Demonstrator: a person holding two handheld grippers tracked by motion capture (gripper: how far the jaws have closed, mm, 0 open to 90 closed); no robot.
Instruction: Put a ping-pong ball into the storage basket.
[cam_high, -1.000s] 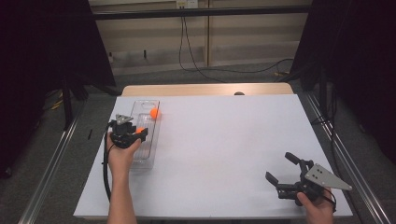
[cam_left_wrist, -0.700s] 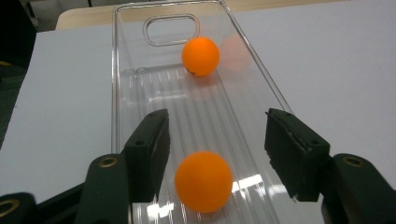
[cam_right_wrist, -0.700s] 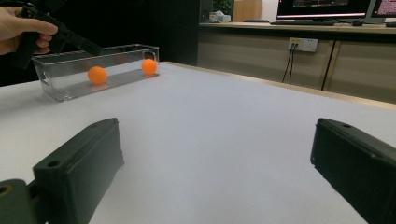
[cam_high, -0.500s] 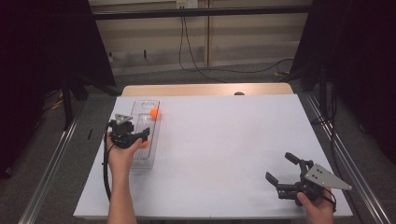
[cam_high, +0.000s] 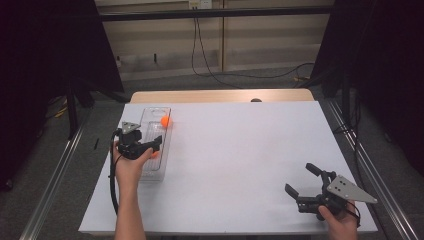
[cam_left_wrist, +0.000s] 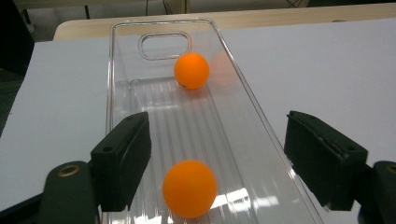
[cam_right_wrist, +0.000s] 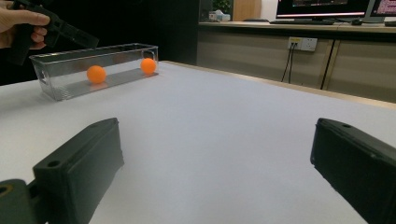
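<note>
High view — second ball (cam_high: 165, 121) beyond tool (cam_high: 150, 146)

Bin (cam_left_wrist: 123, 60): clear glossy plastic, floor ribbed, walls reflecting light. Two balls, near (cam_left_wrist: 189, 188) and far (cam_left_wrist: 191, 70): orange, smooth, matt plastic look. Table cover (cam_high: 240, 150): white, matt, smooth sheet; tabletop edge (cam_high: 220, 95) beyond it pale wood. Left gripper (cam_left_wrist: 217, 158) pads (cam_left_wrist: 123, 158): black matt plastic. Right gripper (cam_high: 306, 181) plate: grey, dull metal look.
</note>
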